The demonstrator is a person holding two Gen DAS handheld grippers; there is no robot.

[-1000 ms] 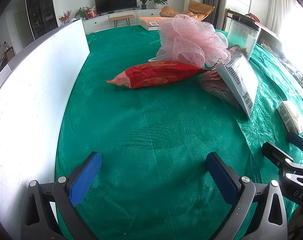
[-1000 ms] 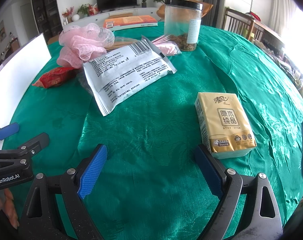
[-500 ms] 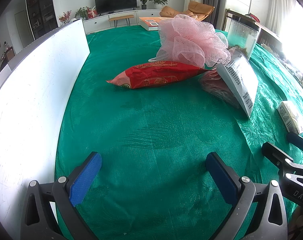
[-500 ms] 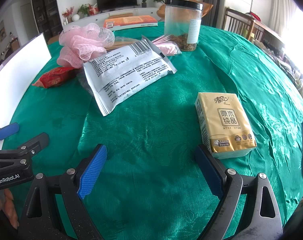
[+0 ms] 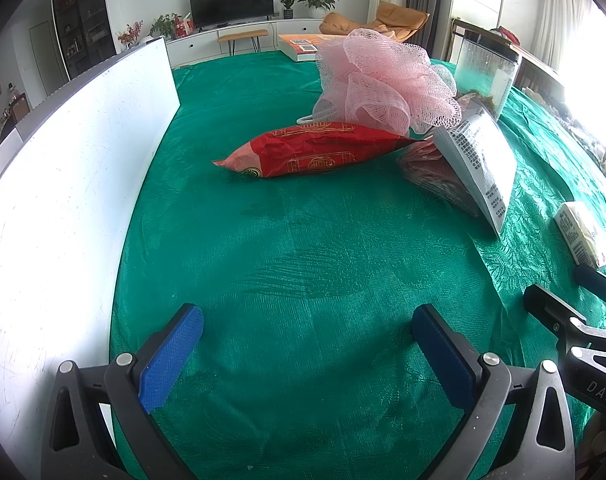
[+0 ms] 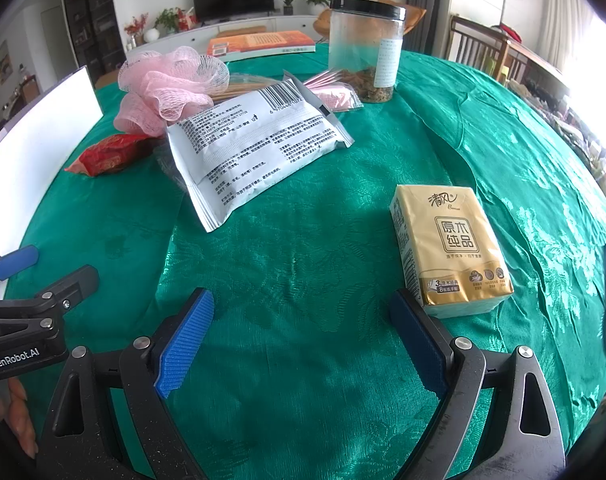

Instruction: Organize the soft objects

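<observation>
A pink mesh bath puff [image 5: 387, 84] [image 6: 171, 86] sits at the far middle of the green tablecloth. In front of it lies a red packet [image 5: 315, 152] [image 6: 109, 154], and beside that a white printed pouch [image 5: 479, 160] [image 6: 251, 148] leans on a dark wrapped bundle [image 5: 431, 176]. A yellow tissue pack [image 6: 447, 244] [image 5: 583, 232] lies just beyond my right gripper's right finger. My left gripper [image 5: 307, 320] is open over bare cloth, well short of the red packet. Open too, my right gripper [image 6: 303, 316] has nothing between its fingers.
A white board [image 5: 63, 160] stands along the table's left side. At the back are a clear jar with a black lid [image 6: 365, 48], an orange book [image 6: 263, 42] and thin pink packets [image 6: 335, 92]. Each gripper shows at the edge of the other's view.
</observation>
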